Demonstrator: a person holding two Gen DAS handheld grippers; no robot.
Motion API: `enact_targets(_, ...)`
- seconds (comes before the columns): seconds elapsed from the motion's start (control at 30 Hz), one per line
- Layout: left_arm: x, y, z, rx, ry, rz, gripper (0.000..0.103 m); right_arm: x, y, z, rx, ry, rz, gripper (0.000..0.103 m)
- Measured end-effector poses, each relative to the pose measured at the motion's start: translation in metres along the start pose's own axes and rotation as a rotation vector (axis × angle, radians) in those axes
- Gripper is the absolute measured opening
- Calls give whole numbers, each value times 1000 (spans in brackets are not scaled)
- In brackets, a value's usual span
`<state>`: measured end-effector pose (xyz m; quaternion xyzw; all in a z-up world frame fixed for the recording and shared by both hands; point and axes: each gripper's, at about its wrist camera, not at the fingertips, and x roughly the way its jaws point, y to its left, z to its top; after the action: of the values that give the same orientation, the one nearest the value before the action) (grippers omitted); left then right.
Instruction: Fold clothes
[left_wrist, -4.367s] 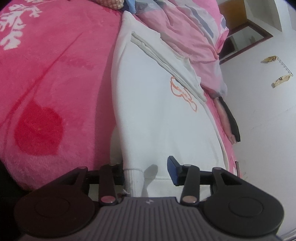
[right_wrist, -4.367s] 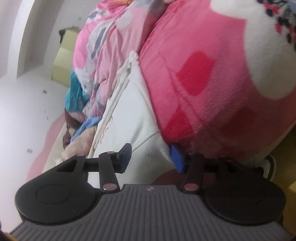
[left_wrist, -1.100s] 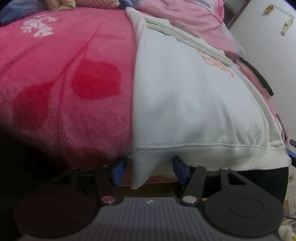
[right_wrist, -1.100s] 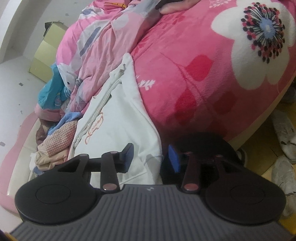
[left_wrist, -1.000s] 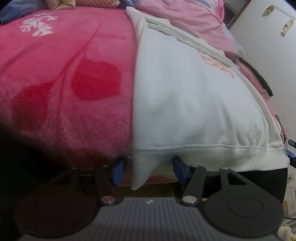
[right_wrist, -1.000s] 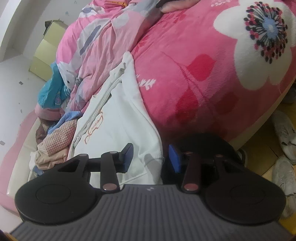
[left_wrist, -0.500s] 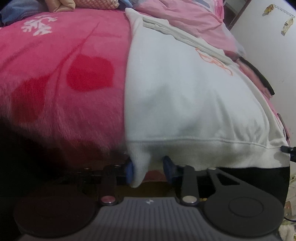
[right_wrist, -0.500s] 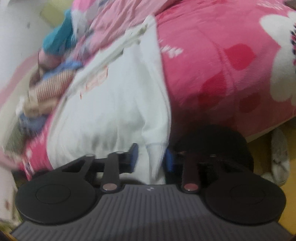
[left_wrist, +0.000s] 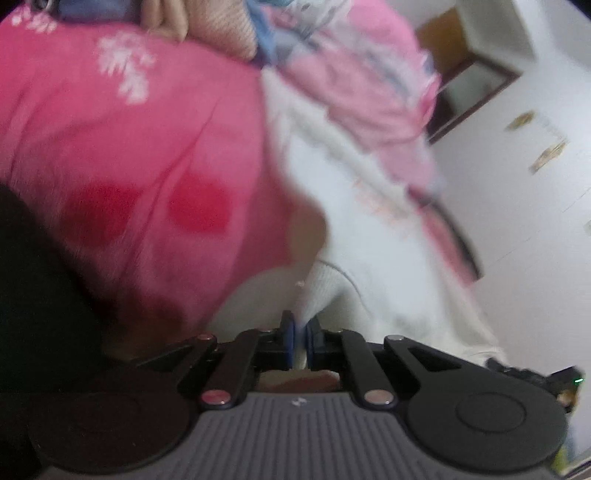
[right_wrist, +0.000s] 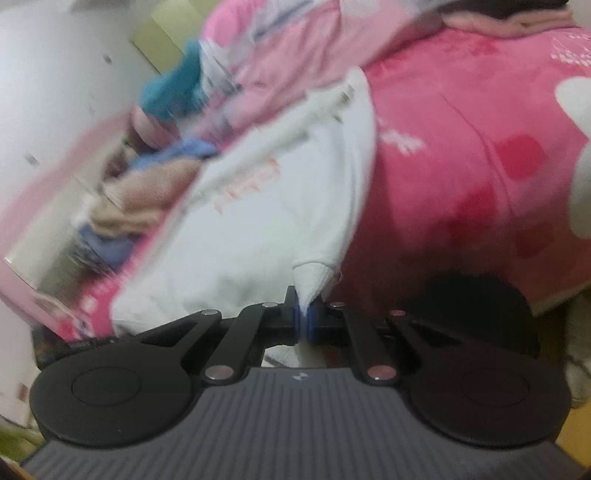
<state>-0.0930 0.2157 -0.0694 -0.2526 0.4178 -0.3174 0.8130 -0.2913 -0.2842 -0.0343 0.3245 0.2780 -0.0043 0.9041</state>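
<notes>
Left wrist: left gripper (left_wrist: 300, 341) pinched tight on hem corner of white sweatshirt (left_wrist: 373, 236), sprawled toward 1 o'clock on pink bed (left_wrist: 122, 177).

Right wrist: right gripper (right_wrist: 303, 319) clamped on other corner. Probably mid-fold; next needed hem carried toward 12, level.

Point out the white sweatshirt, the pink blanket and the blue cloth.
white sweatshirt (right_wrist: 258, 221): right wrist view, on its front panel.
pink blanket (left_wrist: 129, 147): left wrist view, on its fleece top.
blue cloth (right_wrist: 173, 92): right wrist view, on its bunched middle.

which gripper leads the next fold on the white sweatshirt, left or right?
Neither clearly. The left gripper and right gripper are each shut on a hem corner of the white sweatshirt, so lifting the hem together looks best. Frames are blurred.
</notes>
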Motion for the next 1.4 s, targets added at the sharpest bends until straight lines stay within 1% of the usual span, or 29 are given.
enact_targets(0.13, 5, -20, 38, 44, -66, -26, 7, -2, 15, 37, -26, -79, 83, 3)
enact_targets(0.27, 10, -41, 77, 87, -132, -52, 7, 12, 28, 82, -97, -157, 144, 3)
enact_targets(0.4, 17, -60, 116, 130, -196, -74, 6, 40, 32, 127, -127, -195, 160, 3)
enact_targets(0.53, 52, -66, 170, 146, -236, -24, 6, 78, 28, 177, -123, -228, 155, 3)
enact_targets(0.6, 72, -67, 198, 143, -251, 6, 6, 99, 22, 203, -103, -251, 140, 3)
enact_targets(0.67, 100, -63, 227, 126, -264, 40, 5, 122, 11, 226, -62, -268, 122, 3)
enact_targets(0.77, 146, -52, 262, 100, -255, 85, 5, 161, -10, 256, 9, -271, 105, 3)
enact_targets(0.93, 193, -24, 276, 50, -197, 135, 5, 231, -49, 286, 87, -230, 61, 3)
enact_targets(1.1, 240, 5, 290, -1, -140, 185, 5, 285, -89, 287, 194, -165, 18, 4)
enact_targets(1.13, 250, 11, 293, -11, -128, 195, 6, 293, -99, 286, 245, -146, 19, 4)
enact_targets(1.2, 266, 22, 298, -33, -105, 211, 12, 305, -122, 282, 367, -109, 32, 6)
enact_targets(1.23, 266, 26, 299, -54, -98, 200, 12, 309, -132, 280, 428, -94, 41, 7)
enact_targets(1.27, 263, 27, 300, -70, -101, 191, 13, 310, -141, 277, 487, -87, 56, 10)
enact_targets(1.33, 257, 30, 302, -101, -107, 173, 22, 304, -155, 270, 599, -105, 98, 25)
enact_targets(1.37, 254, 31, 302, -115, -111, 165, 34, 299, -161, 266, 662, -125, 119, 38)
enact_targets(1.4, 249, 30, 303, -124, -117, 161, 38, 292, -166, 262, 724, -146, 137, 53)
